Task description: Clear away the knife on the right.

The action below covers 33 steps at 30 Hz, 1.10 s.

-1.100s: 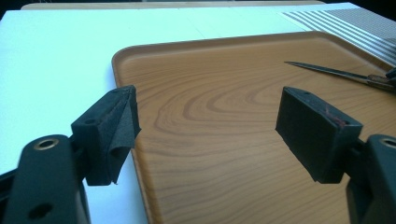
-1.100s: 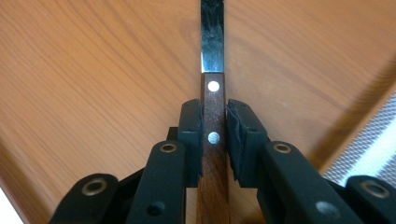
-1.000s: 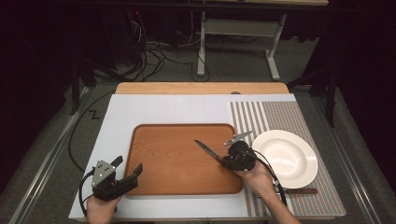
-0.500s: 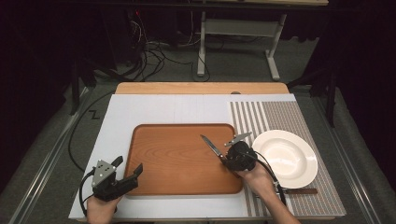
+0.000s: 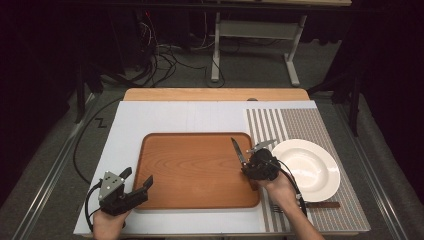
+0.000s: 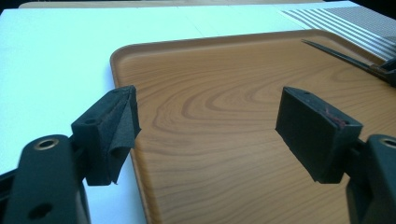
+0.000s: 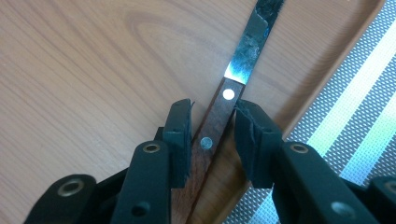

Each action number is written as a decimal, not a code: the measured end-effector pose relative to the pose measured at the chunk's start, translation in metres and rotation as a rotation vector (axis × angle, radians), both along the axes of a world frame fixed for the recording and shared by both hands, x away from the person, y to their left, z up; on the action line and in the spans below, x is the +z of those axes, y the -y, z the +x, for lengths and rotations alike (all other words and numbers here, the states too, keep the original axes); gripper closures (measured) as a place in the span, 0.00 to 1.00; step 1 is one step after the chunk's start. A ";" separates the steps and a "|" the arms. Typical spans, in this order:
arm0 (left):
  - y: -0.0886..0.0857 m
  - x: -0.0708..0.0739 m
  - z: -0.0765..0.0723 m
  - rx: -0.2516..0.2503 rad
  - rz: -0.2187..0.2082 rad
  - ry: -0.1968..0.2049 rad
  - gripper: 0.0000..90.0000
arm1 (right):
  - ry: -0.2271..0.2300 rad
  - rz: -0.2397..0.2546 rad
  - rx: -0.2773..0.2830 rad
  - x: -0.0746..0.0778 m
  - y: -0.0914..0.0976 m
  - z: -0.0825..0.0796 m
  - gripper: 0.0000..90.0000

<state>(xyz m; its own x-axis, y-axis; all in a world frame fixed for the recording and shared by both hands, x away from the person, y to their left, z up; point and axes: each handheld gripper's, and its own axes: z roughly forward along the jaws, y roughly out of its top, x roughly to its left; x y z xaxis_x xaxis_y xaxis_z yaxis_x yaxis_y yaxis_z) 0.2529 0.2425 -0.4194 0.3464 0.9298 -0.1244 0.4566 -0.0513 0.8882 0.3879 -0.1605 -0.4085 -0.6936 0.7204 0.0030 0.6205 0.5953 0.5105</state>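
Jaws wide apart on my left gripper (image 5: 137, 186), clamped on a knife (image 7: 223, 109) in my right gripper (image 5: 248, 165).
I see the left one at the wooden tray's (image 5: 195, 170) front-left corner, gripping nothing; the right pinches the knife's wooden handle over the tray's right edge, blade pointing away, beside a white plate (image 5: 311, 164) on the striped placemat (image 5: 300, 125).

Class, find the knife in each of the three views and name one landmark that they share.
High view: knife right of centre, over the tray's right edge, in the right tool.
Left gripper view: its blade at the upper right.
Right gripper view: centre, its wooden handle between the jaws.
Shared landmark: the wooden tray.
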 end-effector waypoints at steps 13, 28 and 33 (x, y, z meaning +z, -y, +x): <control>0.000 0.001 -0.001 0.008 -0.005 0.007 0.25 | 0.060 0.115 0.003 0.027 0.015 -0.013 0.59; -0.001 0.001 -0.001 0.010 -0.006 0.009 0.25 | 0.149 0.213 0.001 0.039 0.051 -0.025 0.51; -0.001 0.001 -0.001 0.012 -0.005 0.009 0.25 | 0.190 0.243 -0.019 0.039 0.065 -0.031 0.47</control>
